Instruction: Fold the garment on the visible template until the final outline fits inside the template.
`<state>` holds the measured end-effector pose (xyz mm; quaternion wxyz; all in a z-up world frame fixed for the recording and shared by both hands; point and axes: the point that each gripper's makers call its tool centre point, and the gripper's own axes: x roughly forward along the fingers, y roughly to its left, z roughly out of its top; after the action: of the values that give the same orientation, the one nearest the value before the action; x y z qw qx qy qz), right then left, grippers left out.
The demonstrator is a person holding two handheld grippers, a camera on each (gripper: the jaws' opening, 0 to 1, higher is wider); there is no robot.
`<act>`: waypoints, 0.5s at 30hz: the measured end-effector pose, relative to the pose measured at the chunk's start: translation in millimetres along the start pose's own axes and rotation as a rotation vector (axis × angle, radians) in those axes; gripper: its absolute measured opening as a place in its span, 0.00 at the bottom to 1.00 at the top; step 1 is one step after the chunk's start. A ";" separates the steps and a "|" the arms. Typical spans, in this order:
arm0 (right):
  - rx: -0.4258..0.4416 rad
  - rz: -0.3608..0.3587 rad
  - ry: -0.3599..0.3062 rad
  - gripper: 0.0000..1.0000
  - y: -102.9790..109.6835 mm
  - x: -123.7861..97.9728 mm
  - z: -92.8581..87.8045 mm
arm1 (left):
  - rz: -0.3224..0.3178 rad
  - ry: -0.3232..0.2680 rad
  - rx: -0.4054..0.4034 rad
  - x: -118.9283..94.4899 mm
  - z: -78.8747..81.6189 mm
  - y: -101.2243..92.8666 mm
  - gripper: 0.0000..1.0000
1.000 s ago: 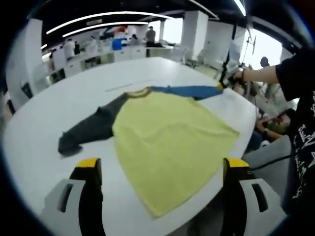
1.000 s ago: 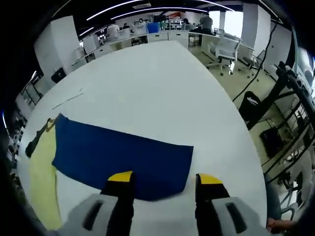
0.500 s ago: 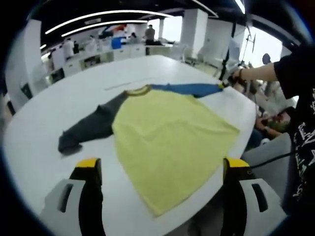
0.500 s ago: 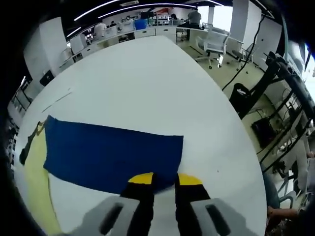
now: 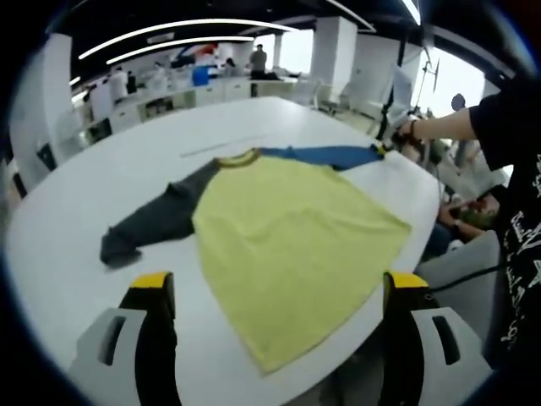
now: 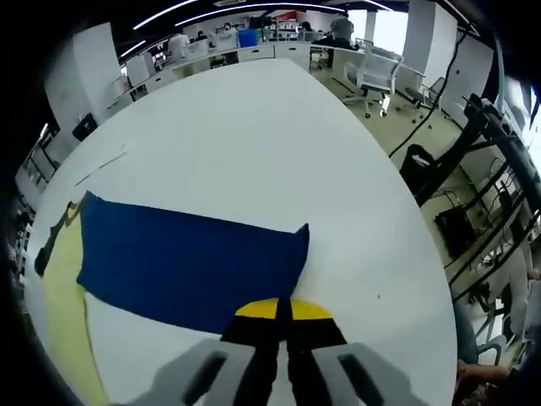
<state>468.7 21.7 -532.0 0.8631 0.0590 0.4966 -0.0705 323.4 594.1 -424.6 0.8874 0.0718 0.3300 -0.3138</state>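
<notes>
Around the white table (image 5: 76,203), an open office is seen: desks with people at them in the left gripper view, an office chair (image 6: 379,83) and dark stands with cables in the right gripper view. A person's hand (image 5: 412,128) reaches in at the far end of the blue sleeve (image 5: 325,156), and a dark printed sleeve (image 5: 517,169) is seen at the edge of the left gripper view.

A shirt (image 5: 292,241) is laid flat on the table, its yellow body spread toward the table's near edge and the collar (image 5: 237,158) turned away from the left gripper (image 5: 275,292). The two sleeves are stretched out to opposite sides, the grey sleeve (image 5: 152,222) to one and the blue to the other, so the long axis runs across the left gripper view.

The left gripper's jaws are held wide apart above the hem, touching nothing. The right gripper (image 6: 281,309) is closed on the cuff edge of the blue sleeve.
</notes>
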 end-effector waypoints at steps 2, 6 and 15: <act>-0.012 0.008 -0.004 0.00 8.1 -6.2 -0.6 | 0.000 0.002 0.003 -0.3 -0.7 -0.7 0.99; -0.013 0.022 -0.010 0.00 14.0 -9.8 6.1 | 0.012 0.008 0.015 -1.0 -3.3 0.4 0.99; -0.051 0.033 -0.015 0.00 30.6 -19.0 18.2 | -0.001 0.002 0.003 -2.6 -2.1 -1.5 0.99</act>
<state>480.2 49.9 -505.4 0.8690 0.0449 0.4908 -0.0441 319.8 594.9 -424.5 0.8869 0.0731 0.3304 -0.3145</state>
